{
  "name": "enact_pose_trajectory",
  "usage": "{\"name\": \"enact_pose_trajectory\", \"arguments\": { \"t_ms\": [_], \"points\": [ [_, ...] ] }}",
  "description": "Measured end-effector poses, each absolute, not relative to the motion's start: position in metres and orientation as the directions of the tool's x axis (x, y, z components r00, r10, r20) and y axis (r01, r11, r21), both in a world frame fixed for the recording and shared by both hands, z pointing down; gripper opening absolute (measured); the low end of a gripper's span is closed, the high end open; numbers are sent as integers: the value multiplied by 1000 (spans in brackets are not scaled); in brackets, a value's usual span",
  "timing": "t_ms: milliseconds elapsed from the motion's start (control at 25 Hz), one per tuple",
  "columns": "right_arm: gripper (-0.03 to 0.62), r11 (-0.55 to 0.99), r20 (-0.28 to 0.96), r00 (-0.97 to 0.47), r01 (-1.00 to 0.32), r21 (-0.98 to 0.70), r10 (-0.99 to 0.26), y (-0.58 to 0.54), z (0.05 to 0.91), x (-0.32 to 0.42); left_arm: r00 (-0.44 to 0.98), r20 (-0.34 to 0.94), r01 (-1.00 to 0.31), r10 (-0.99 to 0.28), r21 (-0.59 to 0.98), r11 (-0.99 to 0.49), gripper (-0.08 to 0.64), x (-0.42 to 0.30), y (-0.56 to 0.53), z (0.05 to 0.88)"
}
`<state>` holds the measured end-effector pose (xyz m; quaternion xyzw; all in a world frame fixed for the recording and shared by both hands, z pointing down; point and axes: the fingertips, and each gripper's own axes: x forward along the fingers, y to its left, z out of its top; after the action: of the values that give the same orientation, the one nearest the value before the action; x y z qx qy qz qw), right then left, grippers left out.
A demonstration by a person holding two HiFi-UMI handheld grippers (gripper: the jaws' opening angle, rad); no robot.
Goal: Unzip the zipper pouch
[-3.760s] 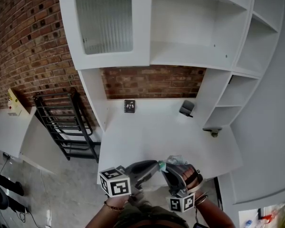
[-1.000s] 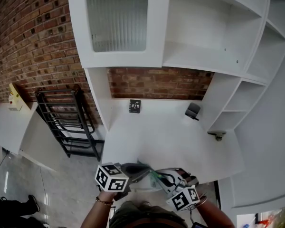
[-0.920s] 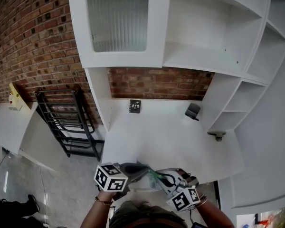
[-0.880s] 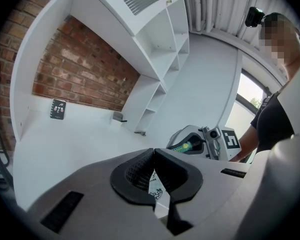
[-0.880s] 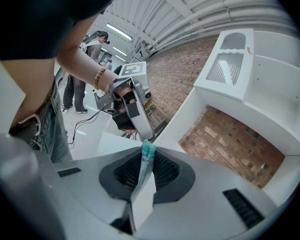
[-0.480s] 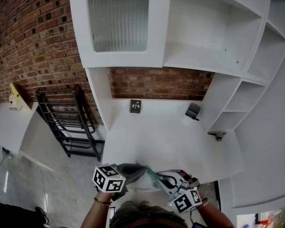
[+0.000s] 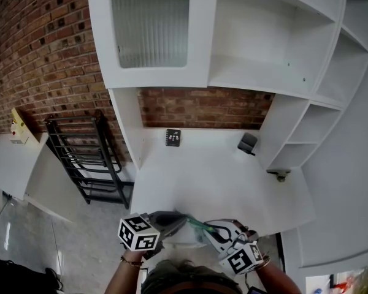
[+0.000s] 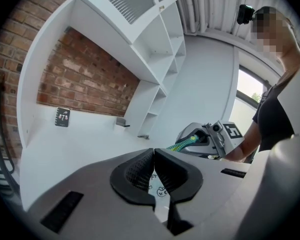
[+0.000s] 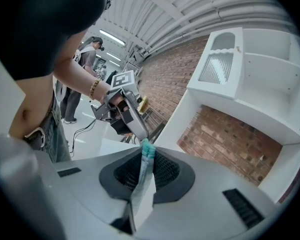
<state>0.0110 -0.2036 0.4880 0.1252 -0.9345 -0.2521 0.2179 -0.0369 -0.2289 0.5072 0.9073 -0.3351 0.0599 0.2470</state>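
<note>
White shelf unit fills the far side. It stands against a brick wall, with a ribbed glass door at upper left and open shelves to the right. A white tabletop runs below it. A black rack stands on the floor to the left.

Both forearms come in from the near edge, elbows out, and the grippers point inward at each other over the near rim of the tabletop. Both tilt slightly downward. Left hand is wrapped round its handle, with a bracelet on the wrist. Its marker cube faces up and to the left. Right hand is closed on its handle, with its own cube nearest the body.

Left gripper: fingers closed tip to tip, and white fabric with small printed figures shows in the gap below the tips. That fabric is the zipper pouch, pinched at its left end.

Right gripper: fingers closed on the pouch's other end. The green zipper stands up between the pads, with pale material trailing below it.

The pouch is strung between the two grippers at the near tabletop edge, and the green zipper line runs taut from one to the other. I cannot tell whether the pouch touches the surface.

Far on the tabletop, well apart from the work:
- a small dark card at the brick back;
- a dark object to the right;
- a small fitting by the shelf foot.
</note>
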Motion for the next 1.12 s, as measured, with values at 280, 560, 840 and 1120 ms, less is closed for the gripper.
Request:
{"name": "enact_pose_trajectory", "arguments": {
  "t_ms": [280, 560, 840, 1120],
  "points": [
    [29, 846, 331, -875, -148, 512, -353, -205, 485, 15, 761, 253, -643, -598, 414, -644, 5, -42, -229, 507],
    [29, 849, 317, -875, -174, 500, -366, -207, 480, 21, 734, 283, -677, -618, 387, -627, 5, -50, -229, 510],
    [29, 849, 321, -871, -180, 496, -372, -203, 481, 27, 736, 282, -674, -615, 391, -627, 5, -52, -224, 512],
    [29, 847, 309, -872, -192, 496, -379, -201, 477, 28, 700, 303, -711, -647, 385, -589, 5, -61, -227, 514]
  ]
}}
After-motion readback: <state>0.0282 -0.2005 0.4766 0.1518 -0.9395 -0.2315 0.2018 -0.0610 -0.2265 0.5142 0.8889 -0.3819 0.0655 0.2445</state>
